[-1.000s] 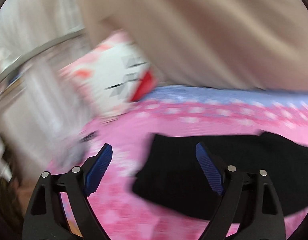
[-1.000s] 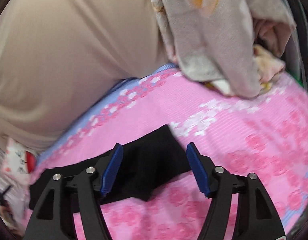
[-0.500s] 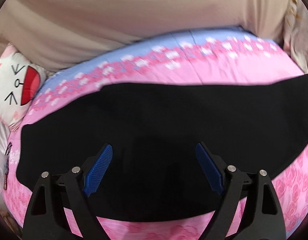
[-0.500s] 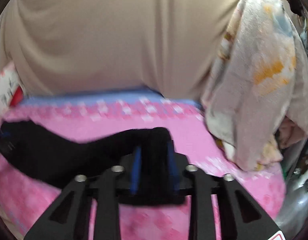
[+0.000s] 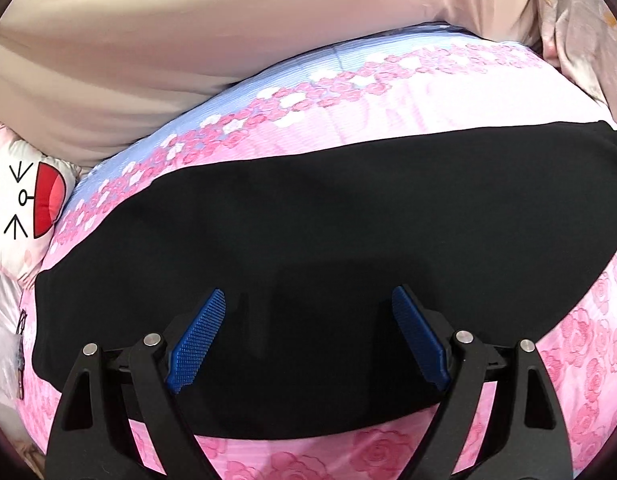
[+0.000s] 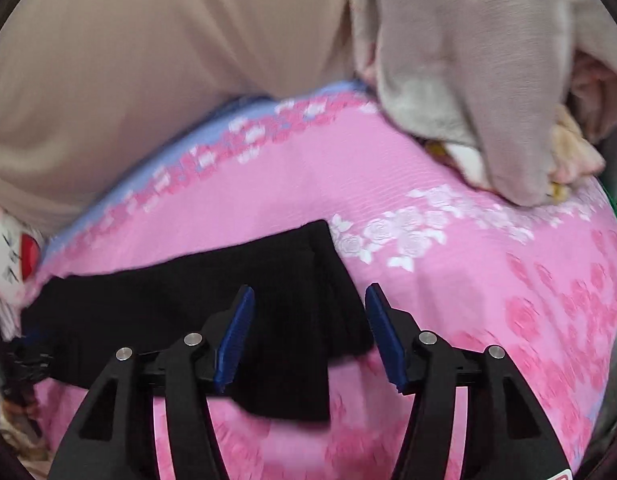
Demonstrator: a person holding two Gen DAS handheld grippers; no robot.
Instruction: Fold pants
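The black pants [image 5: 328, 248] lie flat on the pink flowery bedspread [image 6: 488, 280], right under and between the wide-apart fingers of the left gripper [image 5: 308, 336] and the right gripper [image 6: 308, 332], which hold nothing, probably so they can pick where to grab.

We get bright, even, diffuse light in both views; its source seems to lie overhead. The left wrist view is sharp, with a faint shadow on the black pants [image 5: 308, 240]. The right wrist view is motion-blurred, smearing the pink bedsheet [image 6: 468, 280]. Fisheye bending and dark vignetting crowd the edges.
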